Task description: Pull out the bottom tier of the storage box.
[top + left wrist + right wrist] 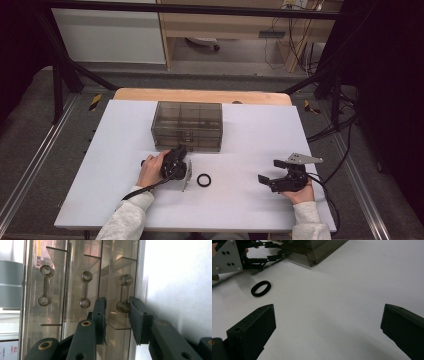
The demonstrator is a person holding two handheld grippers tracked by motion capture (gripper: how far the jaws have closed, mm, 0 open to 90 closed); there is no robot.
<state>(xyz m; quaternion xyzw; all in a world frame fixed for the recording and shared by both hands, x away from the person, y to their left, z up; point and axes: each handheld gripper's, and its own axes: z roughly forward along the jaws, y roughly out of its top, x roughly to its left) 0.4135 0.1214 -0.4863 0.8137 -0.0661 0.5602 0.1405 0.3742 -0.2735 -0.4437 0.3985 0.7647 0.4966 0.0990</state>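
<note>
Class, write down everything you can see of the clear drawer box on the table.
The drawer box is a smoky, see-through plastic cabinet, seemingly with three stacked drawers, all pushed in. It stands upright at the far middle of the white table. Each drawer front carries a clear bar handle with faceted ends. The left hand-held gripper has its jaws around the bottom drawer's handle; whether the pads already press on it is unclear.

A smoky, see-through drawer box [187, 126] is standing upright at the far middle of the white worktop [100, 190], its three drawers closed. The bottom drawer's clear dumbbell-shaped handle [123, 293] is sitting between the left gripper [117, 312]'s jaws. A black ring [203, 180] is lying flat just in front.
</note>
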